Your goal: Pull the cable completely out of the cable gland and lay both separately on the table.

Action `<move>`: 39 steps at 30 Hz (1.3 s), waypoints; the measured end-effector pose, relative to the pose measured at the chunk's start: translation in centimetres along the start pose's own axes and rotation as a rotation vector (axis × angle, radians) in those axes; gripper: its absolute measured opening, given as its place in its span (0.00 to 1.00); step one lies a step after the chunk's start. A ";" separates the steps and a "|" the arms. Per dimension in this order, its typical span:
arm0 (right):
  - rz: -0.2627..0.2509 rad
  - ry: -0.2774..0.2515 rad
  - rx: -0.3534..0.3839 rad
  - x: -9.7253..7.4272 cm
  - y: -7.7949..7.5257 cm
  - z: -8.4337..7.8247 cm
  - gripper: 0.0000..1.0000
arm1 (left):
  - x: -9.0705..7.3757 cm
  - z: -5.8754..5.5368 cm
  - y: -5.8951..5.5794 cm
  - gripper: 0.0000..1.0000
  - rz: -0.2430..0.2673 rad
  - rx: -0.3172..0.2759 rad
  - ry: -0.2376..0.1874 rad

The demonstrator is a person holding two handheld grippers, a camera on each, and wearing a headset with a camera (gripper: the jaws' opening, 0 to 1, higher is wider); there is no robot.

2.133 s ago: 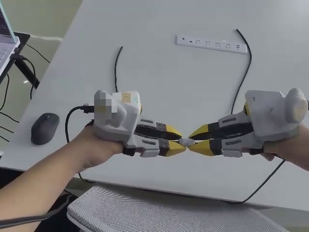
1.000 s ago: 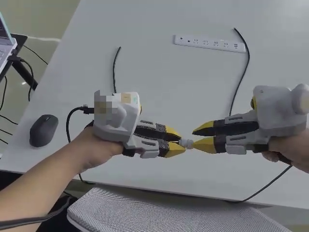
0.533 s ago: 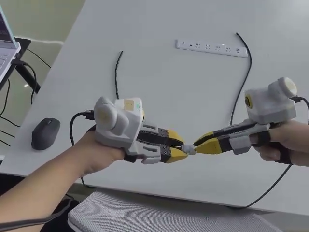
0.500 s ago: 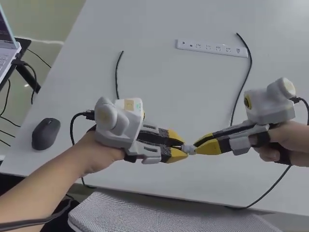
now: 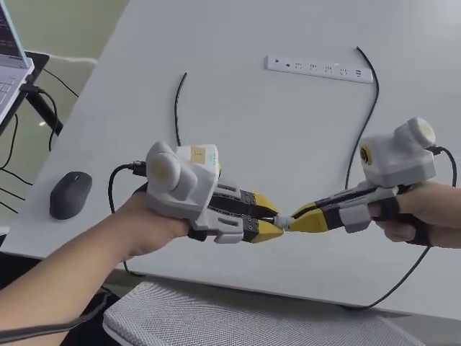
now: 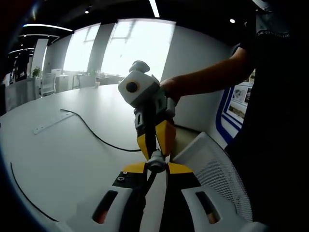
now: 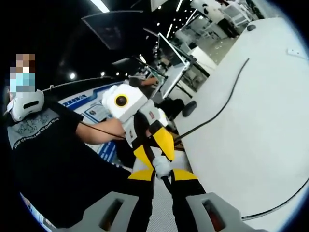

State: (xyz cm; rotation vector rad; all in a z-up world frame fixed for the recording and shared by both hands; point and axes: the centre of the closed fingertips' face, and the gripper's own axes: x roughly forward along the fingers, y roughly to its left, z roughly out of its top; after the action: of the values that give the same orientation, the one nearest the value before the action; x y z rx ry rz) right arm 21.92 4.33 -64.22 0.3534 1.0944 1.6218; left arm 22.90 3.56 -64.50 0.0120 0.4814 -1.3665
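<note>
A small grey-white cable gland [image 5: 284, 221] hangs in the air above the white table's [image 5: 252, 137] near edge, between two yellow-tipped grippers that meet tip to tip. My left gripper [image 5: 276, 225] comes in from the left, shut on the gland [image 6: 155, 161]. My right gripper [image 5: 294, 216] comes in from the right, rolled onto its side and shut. In the right gripper view a short black cable [image 7: 168, 184] runs from the gland [image 7: 161, 165] back between the right gripper's [image 7: 161, 174] jaws. A black strand [image 6: 147, 182] also runs back between the left gripper's [image 6: 154, 168] jaws.
A white power strip [image 5: 319, 68] lies at the back of the table, and its black lead [image 5: 364, 108] runs toward the near right. A thin black cable [image 5: 177, 108] lies at mid-left. A mouse [image 5: 70, 194] sits near the left edge. A mesh chair [image 5: 216, 317] is below the table.
The right gripper, open a second ago, has rolled onto its side and shut at the gland. The left gripper has kept its hold and barely moved.
</note>
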 end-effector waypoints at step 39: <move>-0.393 0.148 -0.732 0.3 -1.4 0.1 0.08 | 0.0 -0.6 0.6 0.15 0.015 -0.086 0.011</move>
State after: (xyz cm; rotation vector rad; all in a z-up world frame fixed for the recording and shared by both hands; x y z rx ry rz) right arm 22.71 4.62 -65.41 -0.4433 0.5581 1.5789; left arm 23.27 3.82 -65.24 -0.0473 0.5482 -1.3301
